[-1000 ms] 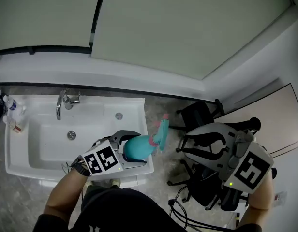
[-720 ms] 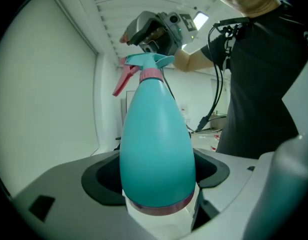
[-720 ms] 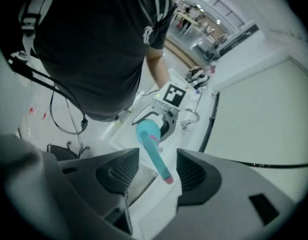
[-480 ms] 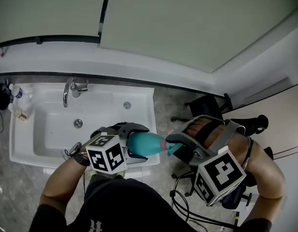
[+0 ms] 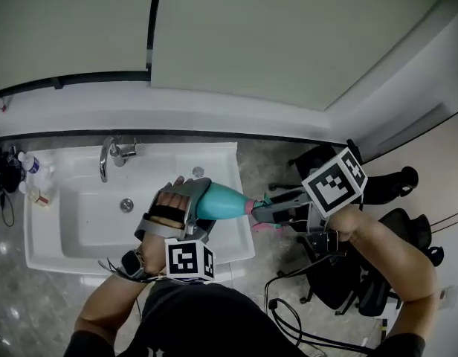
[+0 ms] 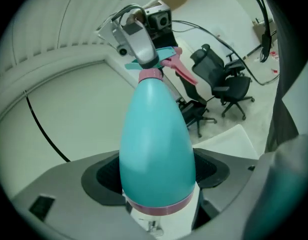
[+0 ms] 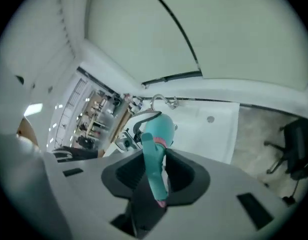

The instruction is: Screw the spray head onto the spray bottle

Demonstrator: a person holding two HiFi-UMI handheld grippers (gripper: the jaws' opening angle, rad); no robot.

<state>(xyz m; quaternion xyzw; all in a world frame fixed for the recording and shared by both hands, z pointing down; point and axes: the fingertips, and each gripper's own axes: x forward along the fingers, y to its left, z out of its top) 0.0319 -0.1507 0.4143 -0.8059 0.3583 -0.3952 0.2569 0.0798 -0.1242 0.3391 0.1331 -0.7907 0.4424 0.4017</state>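
The right gripper [image 5: 279,210] has come in and just closed on the head [image 5: 263,213], at 3 o'clock of the bottle [image 5: 223,201] that the left gripper [image 5: 190,205] holds, so twisting can start.

Office-type utility corner — sink [image 5: 88,225], swivel chairs [image 5: 385,183].

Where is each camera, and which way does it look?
Head view: on the head, steeply down at sink, bottle, left gripper, right gripper, forearms.
Left gripper view: on that gripper, along jaws shut on the bottle, toward the spray head.
Right gripper view: on that gripper, along jaws just closed further on the spray head, toward the sink.
All three share the bottle.
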